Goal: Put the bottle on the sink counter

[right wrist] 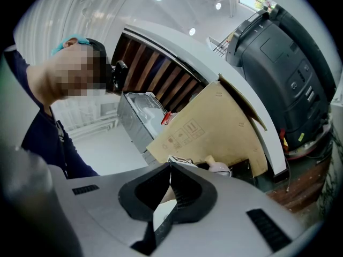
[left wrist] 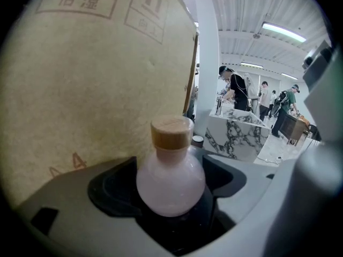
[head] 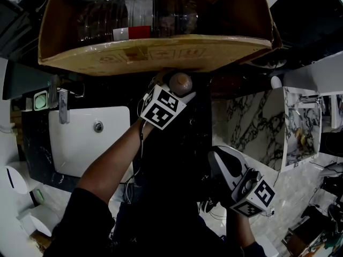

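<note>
1. Head view: carry step. Left gripper (head: 174, 85) has the round bottle (head: 181, 82) just under the cardboard box (head: 155, 55) front edge. Sink basin (head: 88, 138) and faucet (head: 63, 107) lie below-left of the box.
2. Left gripper view: jaws clamped on the bottle's belly, wooden cap (left wrist: 171, 131) up, box wall close behind. Likely next: back clear of the box, swing to the basin's rim.
3. Right gripper view: right gripper (right wrist: 170, 189) jaws together, empty, well below the box.
</note>
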The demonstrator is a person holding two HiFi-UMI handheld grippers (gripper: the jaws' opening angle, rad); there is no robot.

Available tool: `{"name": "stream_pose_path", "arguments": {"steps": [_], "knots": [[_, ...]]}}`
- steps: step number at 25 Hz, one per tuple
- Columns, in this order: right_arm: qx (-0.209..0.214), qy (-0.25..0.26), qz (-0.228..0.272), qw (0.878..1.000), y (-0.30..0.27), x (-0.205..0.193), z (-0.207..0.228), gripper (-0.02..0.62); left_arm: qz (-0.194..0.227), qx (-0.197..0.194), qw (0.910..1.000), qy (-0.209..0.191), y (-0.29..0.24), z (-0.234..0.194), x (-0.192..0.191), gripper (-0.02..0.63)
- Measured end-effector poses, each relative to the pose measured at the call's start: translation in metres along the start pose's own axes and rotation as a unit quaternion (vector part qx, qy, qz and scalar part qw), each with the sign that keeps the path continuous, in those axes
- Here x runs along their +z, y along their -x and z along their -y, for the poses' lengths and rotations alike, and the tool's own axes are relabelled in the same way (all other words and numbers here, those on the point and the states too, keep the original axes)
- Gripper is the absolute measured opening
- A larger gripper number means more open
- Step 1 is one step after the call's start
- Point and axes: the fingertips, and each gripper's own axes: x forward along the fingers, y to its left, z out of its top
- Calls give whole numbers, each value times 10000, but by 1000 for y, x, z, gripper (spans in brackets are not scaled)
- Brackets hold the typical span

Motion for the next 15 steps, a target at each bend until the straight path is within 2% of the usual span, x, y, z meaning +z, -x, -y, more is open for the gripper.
{"name": "stream_pose_path", "arguments": {"steps": [15], "knots": [[18,89,-5,10000,0,4,-6,26,40,-36,9999,136,2,0,1,380]]}}
